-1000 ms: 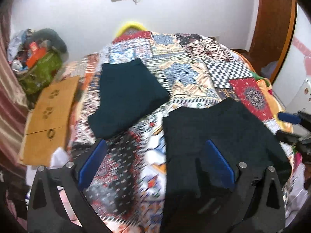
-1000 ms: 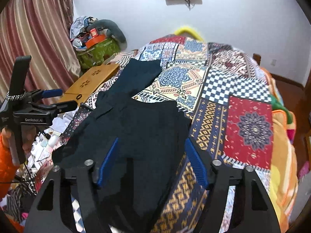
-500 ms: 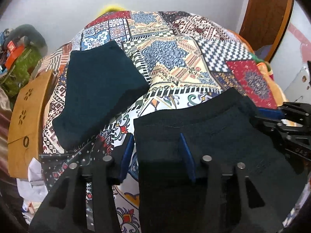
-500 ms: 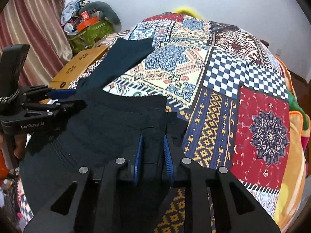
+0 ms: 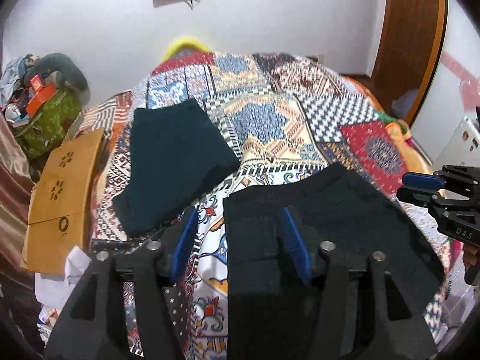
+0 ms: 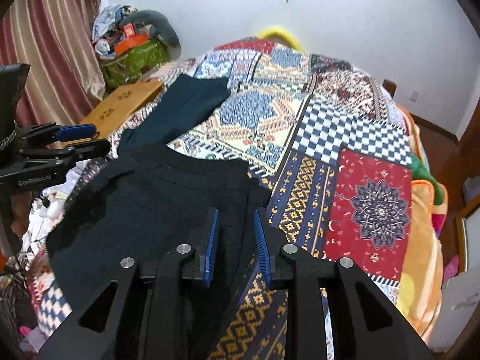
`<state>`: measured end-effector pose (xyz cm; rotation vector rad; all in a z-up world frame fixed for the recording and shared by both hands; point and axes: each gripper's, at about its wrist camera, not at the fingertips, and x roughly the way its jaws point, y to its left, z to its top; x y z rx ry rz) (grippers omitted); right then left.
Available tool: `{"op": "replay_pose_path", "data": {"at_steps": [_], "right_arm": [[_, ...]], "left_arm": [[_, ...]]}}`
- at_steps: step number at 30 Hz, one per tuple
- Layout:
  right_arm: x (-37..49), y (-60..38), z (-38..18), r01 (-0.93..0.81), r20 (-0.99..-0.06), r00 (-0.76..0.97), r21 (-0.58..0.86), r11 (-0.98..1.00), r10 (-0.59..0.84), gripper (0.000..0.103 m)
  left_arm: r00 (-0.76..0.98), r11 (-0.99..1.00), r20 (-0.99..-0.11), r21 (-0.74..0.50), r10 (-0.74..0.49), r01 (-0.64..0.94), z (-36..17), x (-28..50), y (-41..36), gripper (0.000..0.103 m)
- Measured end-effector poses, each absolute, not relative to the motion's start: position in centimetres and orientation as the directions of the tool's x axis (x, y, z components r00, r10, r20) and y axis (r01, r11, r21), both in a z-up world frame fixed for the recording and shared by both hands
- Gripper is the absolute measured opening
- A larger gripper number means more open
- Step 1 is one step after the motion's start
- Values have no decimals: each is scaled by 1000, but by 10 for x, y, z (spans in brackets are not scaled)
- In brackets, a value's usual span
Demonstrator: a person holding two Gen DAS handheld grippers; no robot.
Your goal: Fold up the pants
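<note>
Black pants [image 5: 330, 225] lie folded on the patterned quilt [image 5: 300, 126], near its front edge. My left gripper [image 5: 240, 228] straddles the pants' left edge, its jaws partly closed with a gap and the right pad on the cloth. In the right wrist view my right gripper [image 6: 234, 228] stands with a narrow gap over the right edge of the black pants [image 6: 156, 204]. A dark teal folded garment [image 5: 174, 162] lies further back left; it also shows in the right wrist view [image 6: 186, 108].
A brown cardboard box [image 5: 63, 186] sits left of the bed. A green bag [image 5: 45, 120] with clutter stands beyond it by the curtain [image 6: 51, 48]. A wooden door [image 5: 411, 39] is at the right. A white wall lies behind the bed.
Both grippers closed from wide open and went down onto the black pants' edges. They have since risen a little, and the jaws have widened slightly.
</note>
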<state>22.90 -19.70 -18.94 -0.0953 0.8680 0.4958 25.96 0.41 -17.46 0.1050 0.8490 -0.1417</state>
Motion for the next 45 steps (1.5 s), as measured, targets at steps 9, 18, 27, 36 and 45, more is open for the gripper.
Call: {"op": "replay_pose_path", "data": {"at_steps": [9, 18, 27, 36, 45], "right_arm": [[200, -209, -178, -422, -711, 549, 218, 880, 440, 73], [199, -207, -229, -406, -790, 422, 274, 872, 445, 73], [220, -205, -249, -379, -761, 323, 441, 814, 562, 73], [236, -192, -255, -411, -741, 245, 505, 759, 625, 61], [210, -179, -237, -468, -747, 325, 406, 785, 580, 25]], "left_arm": [[592, 988, -794, -68, -137, 138, -188, 233, 27, 86], [422, 974, -878, -207, -227, 93, -241, 245, 38, 86], [327, 931, -871, -338, -366, 140, -262, 270, 24, 94], [308, 910, -857, -371, -412, 186, -259, 282, 11, 84], [333, 935, -878, -288, -344, 207, -243, 262, 6, 59]]}}
